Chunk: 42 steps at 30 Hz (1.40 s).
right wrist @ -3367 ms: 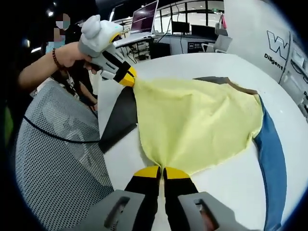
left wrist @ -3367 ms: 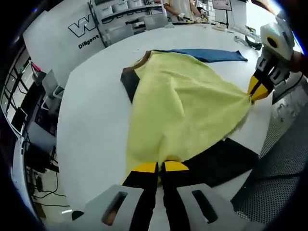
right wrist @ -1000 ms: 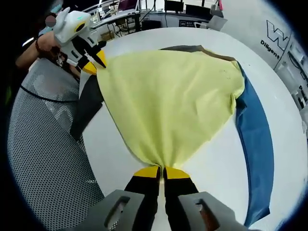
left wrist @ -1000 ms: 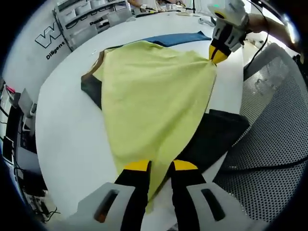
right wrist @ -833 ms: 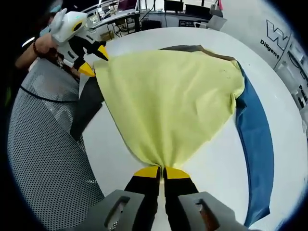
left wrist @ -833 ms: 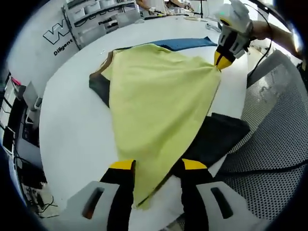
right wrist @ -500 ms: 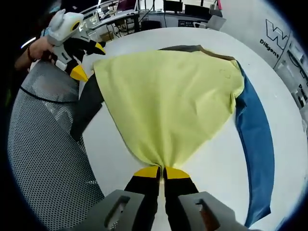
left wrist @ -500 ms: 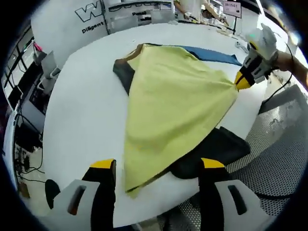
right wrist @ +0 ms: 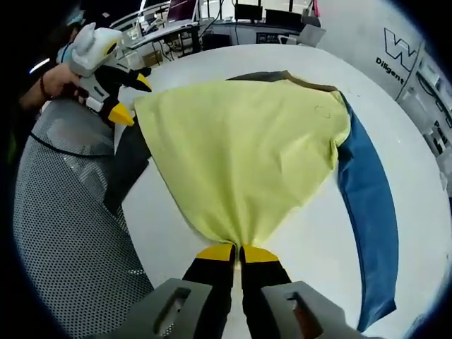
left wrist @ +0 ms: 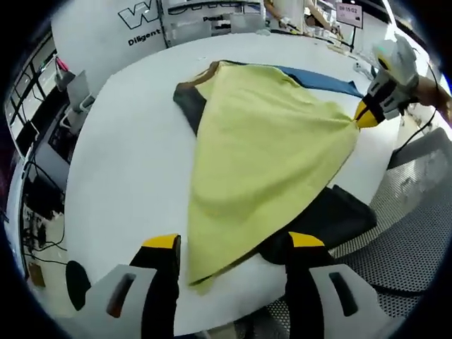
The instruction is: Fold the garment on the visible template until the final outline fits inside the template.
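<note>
Yellow cloth, the garment point(left wrist: 265, 155), lies spread across the white table point(left wrist: 120, 155), covering most of a dark template point(left wrist: 332, 215) whose corners stick out at the near edge and at the far left corner.

In the left gripper view, the left gripper point(left wrist: 229, 244) hangs over the table's near edge with its yellow-tipped jaws wide apart and nothing between them; the garment's near corner lies loose between them on the table. At the right of that view the right gripper point(left wrist: 362, 116) pinches another corner of the garment, jaws closed on the cloth. A blue cloth strip point(left wrist: 321, 79) lies beyond the garment's far edge.

In the right gripper view, the left gripper point(right wrist: 131, 99) sits at upper left, held in a hand point(right wrist: 56, 83), jaws spread just beside the garment's point(right wrist: 240, 155) corner. The right gripper point(right wrist: 229, 252) clamps the near point. The blue cloth strip point(right wrist: 367, 205) borders the right side.
</note>
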Available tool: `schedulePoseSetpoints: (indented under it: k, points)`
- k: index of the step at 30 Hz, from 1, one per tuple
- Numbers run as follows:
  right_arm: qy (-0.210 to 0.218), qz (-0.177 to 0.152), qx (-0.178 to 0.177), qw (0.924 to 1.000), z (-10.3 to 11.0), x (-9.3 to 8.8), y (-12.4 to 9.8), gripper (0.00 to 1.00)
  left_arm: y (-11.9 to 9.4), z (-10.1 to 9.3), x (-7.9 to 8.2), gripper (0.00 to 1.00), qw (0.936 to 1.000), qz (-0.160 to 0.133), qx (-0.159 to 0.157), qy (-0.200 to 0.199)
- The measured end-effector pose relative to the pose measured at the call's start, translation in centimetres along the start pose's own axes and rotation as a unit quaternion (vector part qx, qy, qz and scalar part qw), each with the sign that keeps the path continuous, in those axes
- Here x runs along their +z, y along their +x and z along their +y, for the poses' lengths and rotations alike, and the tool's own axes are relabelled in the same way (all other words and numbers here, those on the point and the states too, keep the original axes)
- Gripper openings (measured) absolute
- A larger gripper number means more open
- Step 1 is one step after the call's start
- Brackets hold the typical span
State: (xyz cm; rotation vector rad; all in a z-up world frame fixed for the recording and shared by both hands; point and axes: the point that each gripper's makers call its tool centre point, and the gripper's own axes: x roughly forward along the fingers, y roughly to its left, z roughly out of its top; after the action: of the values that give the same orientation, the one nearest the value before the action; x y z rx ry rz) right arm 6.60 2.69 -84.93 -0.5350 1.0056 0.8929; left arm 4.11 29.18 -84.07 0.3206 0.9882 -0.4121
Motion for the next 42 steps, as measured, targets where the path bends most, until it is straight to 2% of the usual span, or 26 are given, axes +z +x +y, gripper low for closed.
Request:
schedulePoseSetpoints:
  k: [4,7,9,12,14,15,16,17,18,19,20,21,23,32,36,40,42]
  points:
    - [0.009,-0.007,-0.004,0.9999,-0.3,0.4,-0.3,0.0,0.1,-0.2,0.2,0.57,0.9998,0.003,0.014,0.015]
    - [0.009,-0.009,-0.007,0.9999,-0.4,0.5,-0.4,0.0,-0.5,-0.4,0.6,0.51,0.9997,-0.011,0.022,0.007]
    - [0.009,-0.007,-0.006,0.9999,-0.4,0.6,-0.3,0.0,-0.9,-0.6,0.5,0.46,0.9996,-0.01,0.028,0.006]
    - [0.009,-0.005,-0.007,0.9999,-0.4,0.6,-0.2,0.0,-1.6,-2.2,0.3,0.44,0.9999,-0.013,0.003,-0.009]
    - [0.009,-0.004,-0.007,0.9999,-0.3,0.5,-0.2,0.0,-1.9,-3.3,1.0,0.39,0.9995,-0.023,-0.014,-0.018]
    - [0.009,-0.005,-0.007,0.9999,-0.3,0.5,-0.2,0.0,-1.8,-3.7,0.9,0.39,0.9994,-0.018,-0.025,-0.014]
    - [0.01,-0.005,-0.007,0.9999,-0.3,0.5,-0.2,0.0,-1.7,-4.3,0.0,0.39,0.9989,0.015,-0.038,-0.025]
    - [0.011,-0.006,-0.007,0.9999,-0.3,0.5,-0.2,0.0,-1.4,-4.5,-0.8,0.39,0.9977,0.032,-0.035,-0.048]
    - [0.012,-0.006,-0.007,0.9999,-0.3,0.6,-0.3,0.0,-1.2,-4.5,-0.8,0.39,0.9983,0.026,-0.036,-0.038]
    - [0.012,-0.007,-0.007,0.9999,-0.3,0.6,-0.3,0.0,-1.2,-4.5,-1.4,0.39,0.9979,0.046,-0.033,-0.032]
    - [0.014,-0.008,-0.007,0.9998,-0.4,0.6,-0.3,0.0,-1.1,-4.0,-1.0,0.39,0.9986,0.037,-0.02,-0.031]
    - [0.014,-0.008,-0.006,0.9998,-0.3,0.6,-0.3,0.0,-1.1,-4.0,-1.0,0.38,0.9986,0.036,-0.023,-0.032]
    - [0.013,-0.009,-0.006,0.9999,-0.3,0.6,-0.4,0.0,-0.9,-4.5,-1.6,0.38,0.9959,0.052,-0.042,-0.06]
    - [0.016,-0.01,-0.007,0.9998,-0.3,0.6,-0.4,0.0,0.0,-4.6,-1.5,0.36,0.9961,0.054,-0.043,-0.055]
    - [0.015,-0.01,-0.008,0.9998,-0.3,0.6,-0.4,0.0,0.2,-4.1,-1.4,0.3,0.9977,0.057,-0.024,-0.027]
    - [0.013,-0.011,-0.008,0.9998,-0.3,0.7,-0.4,0.0,0.2,-4.4,-1.3,0.27,0.998,0.054,-0.028,-0.017]
    - [0.013,-0.011,-0.009,0.9998,-0.3,0.7,-0.4,0.0,0.4,-4.8,-1.0,0.19,0.998,0.045,-0.04,-0.017]
